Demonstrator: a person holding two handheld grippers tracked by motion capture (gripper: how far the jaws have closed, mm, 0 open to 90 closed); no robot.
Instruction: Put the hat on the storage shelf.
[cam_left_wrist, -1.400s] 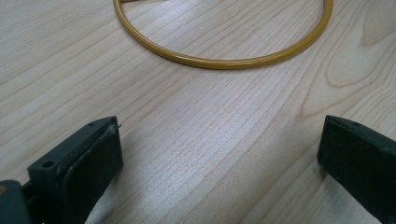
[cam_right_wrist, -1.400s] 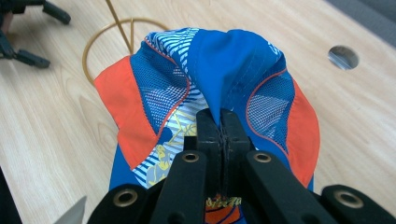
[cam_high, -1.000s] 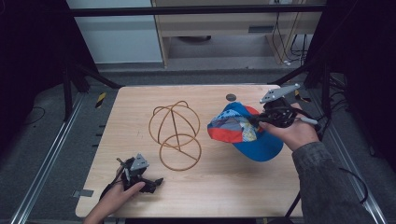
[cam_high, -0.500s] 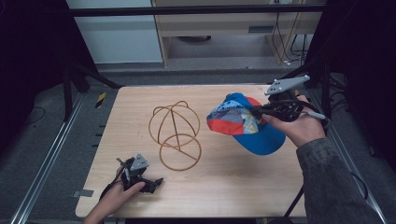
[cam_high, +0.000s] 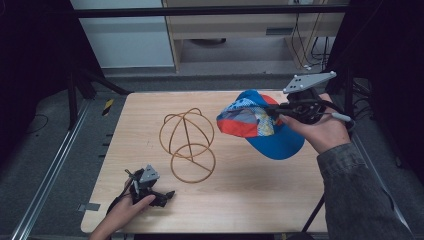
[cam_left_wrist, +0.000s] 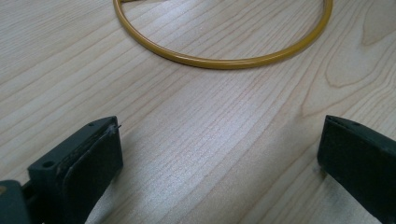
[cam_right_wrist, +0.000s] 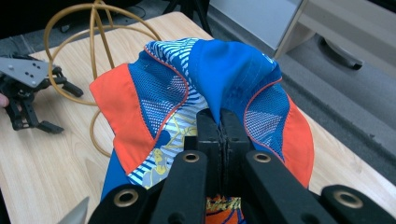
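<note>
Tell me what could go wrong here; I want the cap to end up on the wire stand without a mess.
The right claw pinches just a small fold of the cap, so the cloth might slip free as it swings. The wire stand looks light, and nothing holds it: the left claw rests open on the table, so the cap could push or tip the stand.

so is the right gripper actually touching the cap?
Touching. In the right gripper view, the right gripper has its jaws shut on a pinched fold of the cap, with the blue fabric bunching up from between them.
</note>
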